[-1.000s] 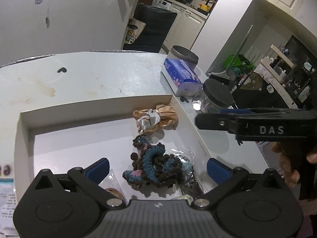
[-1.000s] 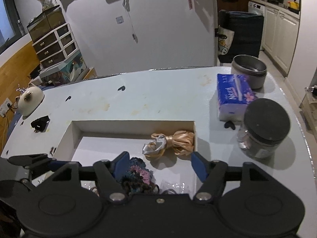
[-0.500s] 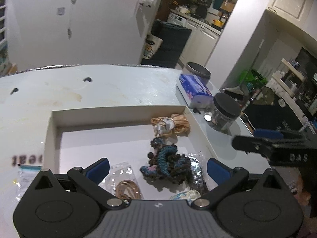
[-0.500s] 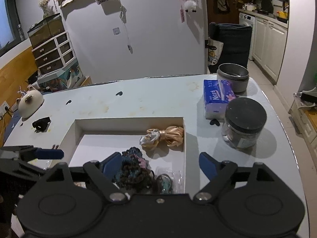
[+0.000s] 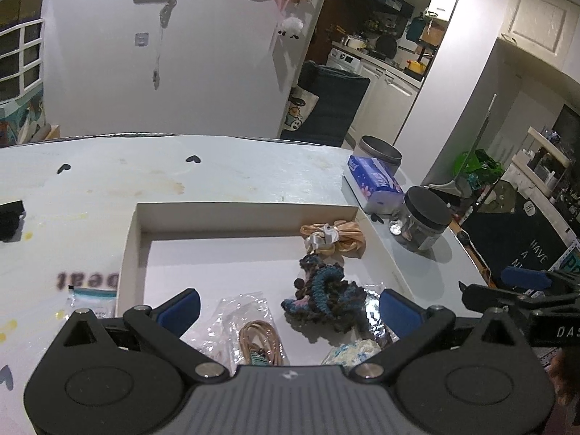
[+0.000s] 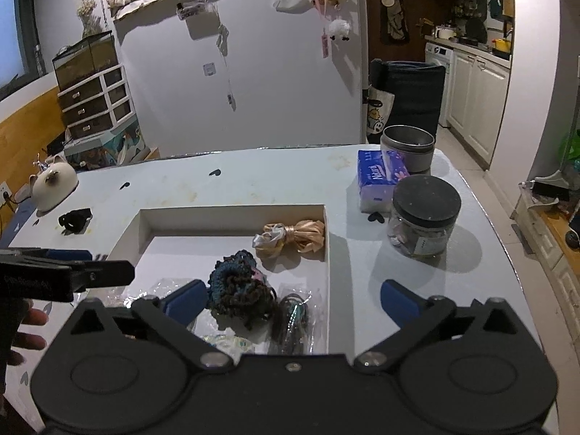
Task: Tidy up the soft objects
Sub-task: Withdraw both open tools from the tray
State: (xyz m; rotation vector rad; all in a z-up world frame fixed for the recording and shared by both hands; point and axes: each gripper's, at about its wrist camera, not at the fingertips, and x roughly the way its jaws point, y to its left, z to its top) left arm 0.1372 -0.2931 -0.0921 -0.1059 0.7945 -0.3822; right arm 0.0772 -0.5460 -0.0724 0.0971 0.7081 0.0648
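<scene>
Pulling back, both grippers now hang empty: right gripper (image 6: 290,299) still spreading, left gripper (image 5: 289,306) spread. The crocheted scrunchie (image 5: 322,299) lies released in the white box (image 5: 239,210), lower centre.

This is a home, a living and dining area that opens to a small kitchen. At the back right a washing machine (image 6: 438,58) stands under a counter with a kettle and pots, beside white cabinet doors (image 6: 475,101). A white drawer unit (image 6: 96,103) with a glass tank (image 6: 85,58) on top stands at the left wall. On the pale table (image 6: 253,181) are a tissue pack (image 6: 377,177), a cat-shaped ceramic figure (image 6: 52,186) and a glass jar (image 6: 422,215).
</scene>
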